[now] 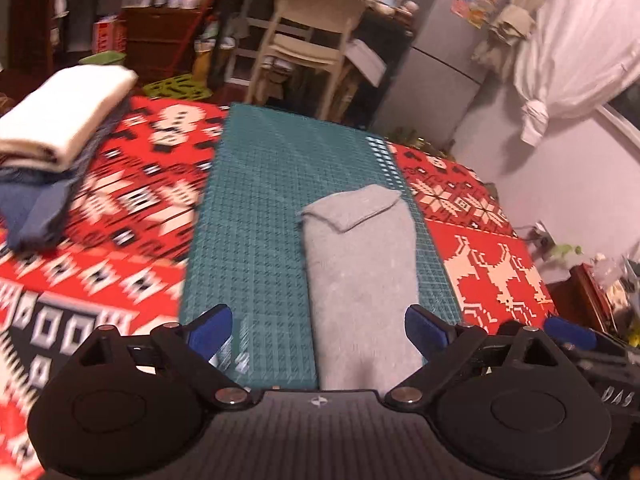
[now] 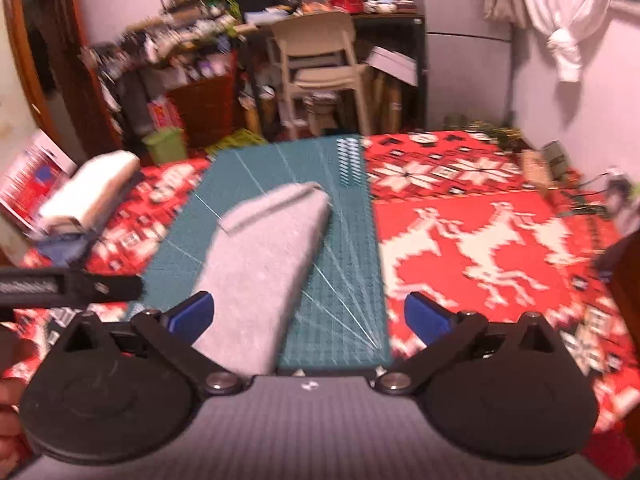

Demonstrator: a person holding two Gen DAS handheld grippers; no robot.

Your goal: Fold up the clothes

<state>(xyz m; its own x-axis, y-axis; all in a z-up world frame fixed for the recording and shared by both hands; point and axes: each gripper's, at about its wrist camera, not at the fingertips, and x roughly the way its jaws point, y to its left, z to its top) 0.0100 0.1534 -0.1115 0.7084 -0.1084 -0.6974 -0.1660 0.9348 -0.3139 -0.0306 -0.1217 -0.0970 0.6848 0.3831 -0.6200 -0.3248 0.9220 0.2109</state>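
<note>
Both your grippers, left (image 1: 319, 330) and right (image 2: 308, 316), hover with fingers spread; next pinch the grey garment (image 1: 360, 276) on the green mat (image 1: 256, 208) and fold it across.

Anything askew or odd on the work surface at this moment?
One small thing: the grey garment is folded into a long strip on the green cutting mat, but its far end has a flap turned back unevenly. The stack of folded clothes looks tidy. Both grippers are open and hold nothing.
</note>
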